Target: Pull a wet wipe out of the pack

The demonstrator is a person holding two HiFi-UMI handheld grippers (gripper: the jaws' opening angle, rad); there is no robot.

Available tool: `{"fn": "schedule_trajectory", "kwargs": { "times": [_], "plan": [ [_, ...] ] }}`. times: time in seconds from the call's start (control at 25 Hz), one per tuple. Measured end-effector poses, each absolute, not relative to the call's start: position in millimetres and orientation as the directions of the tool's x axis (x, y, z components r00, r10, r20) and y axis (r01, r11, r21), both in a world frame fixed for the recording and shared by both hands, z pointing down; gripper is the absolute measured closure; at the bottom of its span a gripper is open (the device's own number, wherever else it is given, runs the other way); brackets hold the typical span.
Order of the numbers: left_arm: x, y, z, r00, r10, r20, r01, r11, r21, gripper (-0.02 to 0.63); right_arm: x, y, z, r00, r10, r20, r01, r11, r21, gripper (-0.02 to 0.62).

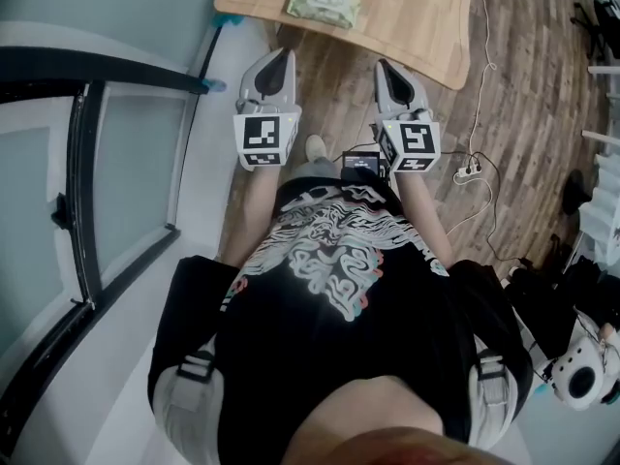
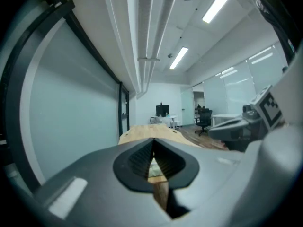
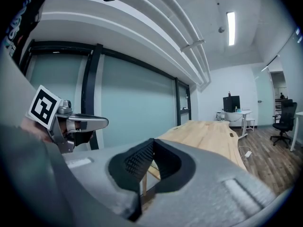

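Note:
The wet wipe pack [image 1: 324,4], pale green with a white flap, lies on the light wooden table [image 1: 407,22] ahead of me. My left gripper [image 1: 283,58] and right gripper [image 1: 386,67] are held side by side in the air, short of the table's near edge and pointing at it. Both are shut with nothing between the jaws. In the left gripper view the gripper [image 2: 152,143] is aimed at the table [image 2: 147,131], and a bit of the pack [image 2: 154,169] shows through the gap below the tips. The right gripper [image 3: 152,143] points along the table [image 3: 208,131].
A glass partition with a black frame [image 1: 87,163] runs along the left. A power strip with cables [image 1: 468,173] lies on the wood floor at the right, and dark bags [image 1: 552,298] lie further right. Office chairs [image 2: 204,119] and a desk stand far behind the table.

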State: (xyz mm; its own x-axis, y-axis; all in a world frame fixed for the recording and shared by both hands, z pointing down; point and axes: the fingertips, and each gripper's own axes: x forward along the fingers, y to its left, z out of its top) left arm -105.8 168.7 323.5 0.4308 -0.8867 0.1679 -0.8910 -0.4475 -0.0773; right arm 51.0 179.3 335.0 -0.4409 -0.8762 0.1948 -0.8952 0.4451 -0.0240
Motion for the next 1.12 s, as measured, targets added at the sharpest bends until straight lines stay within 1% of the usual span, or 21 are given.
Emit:
{"fn": "schedule_trajectory", "kwargs": {
  "times": [0.24, 0.36, 0.48, 0.76, 1.0, 1.12],
  "plan": [
    [-118.3, 136.8, 338.2, 0.469, -0.866, 0.176, -0.873, -0.484, -0.054, 0.618, 38.0, 157.0, 340.4, -0.404, -0.893, 0.198, -0.911, 0.412, -0.002, 0.597],
    [-120.6, 128.4, 342.8, 0.481, -0.858, 0.178, -0.867, -0.496, -0.048, 0.618, 37.8, 153.9, 341.8, -0.396, -0.899, 0.189, -0.917, 0.398, -0.028, 0.596],
    [-113.0, 120.8, 346.0, 0.500, -0.848, 0.176, -0.857, -0.514, -0.044, 0.618, 44.2, 151.1, 339.6, -0.392, -0.902, 0.180, -0.920, 0.389, -0.054, 0.596],
    [-103.9, 108.2, 349.1, 0.516, -0.837, 0.182, -0.846, -0.531, -0.044, 0.618, 46.6, 140.8, 338.0, -0.389, -0.903, 0.181, -0.921, 0.387, -0.047, 0.597],
    [-108.7, 91.9, 354.8, 0.497, -0.846, 0.191, -0.857, -0.513, -0.044, 0.618, 37.3, 122.2, 341.9, -0.441, -0.880, 0.179, -0.898, 0.433, -0.084, 0.597],
    [-107.4, 82.3, 359.7, 0.497, -0.845, 0.196, -0.854, -0.516, -0.061, 0.618, 29.7, 111.3, 340.3, -0.503, -0.853, 0.140, -0.863, 0.485, -0.143, 0.595]
  ]
}}
